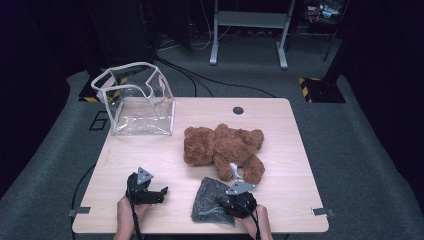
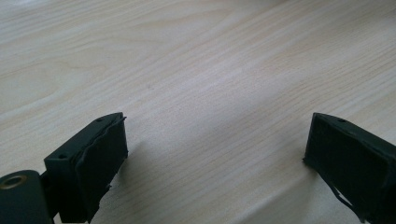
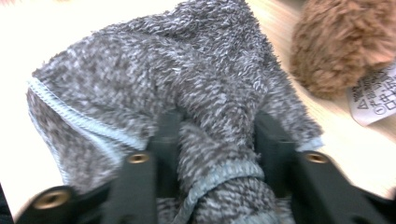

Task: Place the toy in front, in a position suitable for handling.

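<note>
**Grey cloth pinched at the near edge of the table**

The grey fleecy cloth (image 3: 187, 84) lies bunched near the table's near edge, right of the middle, and a fold of it (the hemmed rim included) sits squeezed between the two black jaws of the right gripper (image 3: 212, 144), which grip it from both sides. In the high view the same cloth (image 1: 210, 200) lies just in front of the right gripper (image 1: 235, 202), held in a hand at the near edge.

Just beyond the cloth, toward the table's middle, a brown teddy bear (image 1: 222, 147) lies on its side, its white label close to the cloth.

The left gripper (image 1: 148, 194) rests near the near-left part of the table (image 1: 150, 150); its jaws stand wide apart over bare wood with nothing between them.

A clear plastic bag with white trim (image 1: 137, 100) stands open-topped at the far-left corner.
</note>
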`<state>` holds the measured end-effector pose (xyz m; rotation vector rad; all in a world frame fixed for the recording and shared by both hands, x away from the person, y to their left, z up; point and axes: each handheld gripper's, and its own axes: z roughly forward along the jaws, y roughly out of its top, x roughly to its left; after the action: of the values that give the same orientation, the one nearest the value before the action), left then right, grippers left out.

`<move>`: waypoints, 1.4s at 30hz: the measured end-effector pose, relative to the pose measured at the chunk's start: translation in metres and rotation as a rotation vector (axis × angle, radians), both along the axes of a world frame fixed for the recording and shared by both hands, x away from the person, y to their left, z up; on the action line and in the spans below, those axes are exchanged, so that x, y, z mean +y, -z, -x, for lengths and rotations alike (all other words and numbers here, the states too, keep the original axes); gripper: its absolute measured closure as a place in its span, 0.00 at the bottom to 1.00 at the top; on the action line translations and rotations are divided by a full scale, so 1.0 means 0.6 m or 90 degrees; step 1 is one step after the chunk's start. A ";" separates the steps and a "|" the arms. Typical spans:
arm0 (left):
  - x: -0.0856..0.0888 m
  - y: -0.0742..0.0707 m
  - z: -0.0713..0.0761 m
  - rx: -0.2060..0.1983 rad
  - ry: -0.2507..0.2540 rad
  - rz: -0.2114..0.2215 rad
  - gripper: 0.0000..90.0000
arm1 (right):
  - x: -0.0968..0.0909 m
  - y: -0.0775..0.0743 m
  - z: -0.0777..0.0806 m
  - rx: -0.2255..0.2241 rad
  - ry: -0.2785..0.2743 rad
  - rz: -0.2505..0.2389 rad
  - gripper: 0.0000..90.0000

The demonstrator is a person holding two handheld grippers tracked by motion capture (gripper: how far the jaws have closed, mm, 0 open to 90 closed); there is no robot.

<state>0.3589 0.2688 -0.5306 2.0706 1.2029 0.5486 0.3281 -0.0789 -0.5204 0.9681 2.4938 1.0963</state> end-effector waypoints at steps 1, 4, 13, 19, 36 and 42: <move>0.000 0.000 0.000 0.000 0.000 0.000 0.06 | 0.000 0.000 0.000 0.000 0.000 0.000 0.73; -0.001 0.001 0.000 -0.008 -0.004 0.001 0.06 | -0.005 0.002 0.001 -0.007 -0.002 -0.012 0.78; 0.000 0.001 0.000 -0.004 -0.004 -0.001 0.06 | -0.015 -0.009 0.008 -0.022 -0.010 -0.044 0.82; 0.000 0.001 0.000 -0.007 -0.008 -0.001 0.06 | -0.033 -0.024 0.011 -0.039 -0.008 -0.073 0.83; 0.000 0.001 0.000 -0.006 -0.008 -0.004 0.06 | -0.093 -0.070 0.017 -0.075 0.052 -0.088 0.83; 0.000 0.001 0.000 -0.006 -0.008 -0.003 0.06 | -0.123 -0.085 0.020 -0.090 0.088 -0.088 0.83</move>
<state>0.3589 0.2687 -0.5309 2.0632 1.2108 0.5678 0.3159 -0.1528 -0.4694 1.0444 2.2289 1.2592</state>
